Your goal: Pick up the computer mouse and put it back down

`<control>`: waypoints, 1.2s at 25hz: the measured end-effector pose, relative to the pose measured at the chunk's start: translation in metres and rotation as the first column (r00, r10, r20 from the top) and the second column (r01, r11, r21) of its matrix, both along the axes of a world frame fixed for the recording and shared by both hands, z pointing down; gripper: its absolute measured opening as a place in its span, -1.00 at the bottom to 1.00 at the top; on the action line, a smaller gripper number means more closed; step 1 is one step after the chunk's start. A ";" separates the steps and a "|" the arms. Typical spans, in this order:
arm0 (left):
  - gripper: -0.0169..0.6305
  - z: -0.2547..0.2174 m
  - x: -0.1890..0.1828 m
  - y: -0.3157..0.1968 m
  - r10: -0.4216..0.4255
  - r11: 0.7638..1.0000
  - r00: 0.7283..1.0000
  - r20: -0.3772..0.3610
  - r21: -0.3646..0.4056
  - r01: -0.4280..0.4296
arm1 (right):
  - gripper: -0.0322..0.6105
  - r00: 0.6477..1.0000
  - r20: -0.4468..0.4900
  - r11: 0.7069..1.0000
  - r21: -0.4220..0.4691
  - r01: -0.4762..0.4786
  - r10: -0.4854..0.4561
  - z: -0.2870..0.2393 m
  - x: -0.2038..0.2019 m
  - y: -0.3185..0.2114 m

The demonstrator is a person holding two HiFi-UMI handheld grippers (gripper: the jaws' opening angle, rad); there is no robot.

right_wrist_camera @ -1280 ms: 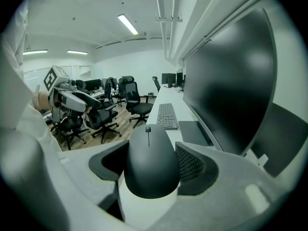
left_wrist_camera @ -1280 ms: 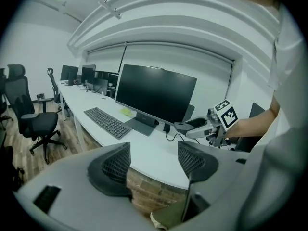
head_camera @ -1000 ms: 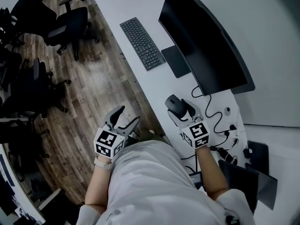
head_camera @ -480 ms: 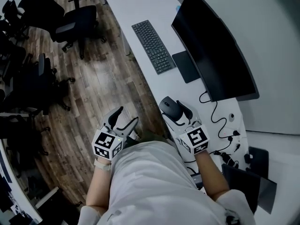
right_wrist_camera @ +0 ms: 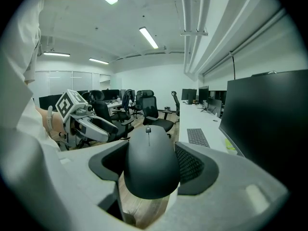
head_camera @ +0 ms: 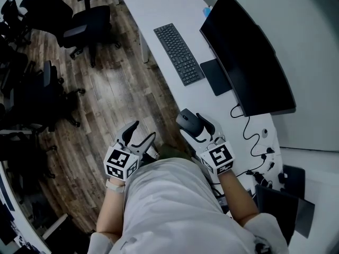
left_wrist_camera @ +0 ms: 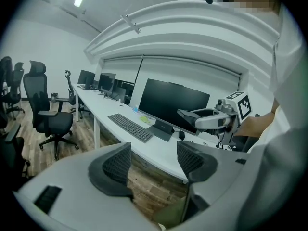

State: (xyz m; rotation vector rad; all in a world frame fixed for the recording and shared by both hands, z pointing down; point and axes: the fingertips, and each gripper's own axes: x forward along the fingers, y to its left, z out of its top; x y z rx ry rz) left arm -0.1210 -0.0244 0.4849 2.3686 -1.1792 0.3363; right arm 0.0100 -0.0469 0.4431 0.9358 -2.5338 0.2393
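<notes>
Head view first: the right gripper (head_camera: 194, 125) is clamped on the mouse (head_camera: 186, 120), holding it in the air right at the near edge of the desk (head_camera: 159, 15), well short of the keyboard (head_camera: 178, 54) and monitor (head_camera: 246, 57). Looks to me like the lifted half of the job, with the set-down yet to come. The left gripper (head_camera: 142, 134) hangs over the wood floor (head_camera: 114, 89) beside the person's body. It's not needed for this, so I'd guess it's just parked out of the way. The person's torso blocks whatever sits on the desk closest to them, and the cables (head_camera: 249, 136) by the monitor foot are too small to sort out.

Left gripper view: jaws spread, nothing between them, just desk and floor beyond. The other gripper shows off to the right, but the mouse is hard to pick out from here.

Right gripper view: the mouse sits square between the jaws, nose pointing away, pinched by its sides, probably to keep it level. It covers most of the left pad, so contact on that side is a guess. Floor shows under it, not desk. The underside is hidden.
</notes>
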 end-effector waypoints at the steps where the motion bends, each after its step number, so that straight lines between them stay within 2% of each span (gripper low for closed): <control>1: -0.04 0.001 -0.003 -0.002 0.004 1.000 1.000 -0.002 0.001 -0.004 | 0.03 1.000 -0.001 1.000 0.001 -0.001 0.001 0.001 -0.004 -0.001; 7: -0.04 0.004 -0.015 -0.006 0.028 1.000 1.000 -0.003 0.002 -0.028 | 0.03 1.000 -0.016 1.000 0.002 -0.012 0.012 0.009 -0.020 -0.009; 17: -0.04 0.011 -0.024 -0.009 0.020 1.000 1.000 0.008 -0.017 -0.020 | 0.03 0.997 -0.067 0.999 -0.015 -0.044 0.043 0.034 -0.009 -0.037; 30: -0.04 0.025 -0.012 -0.043 -0.034 0.997 0.999 0.036 -0.073 0.036 | 0.03 0.991 -0.132 0.991 -0.131 -0.041 0.024 0.103 0.027 -0.089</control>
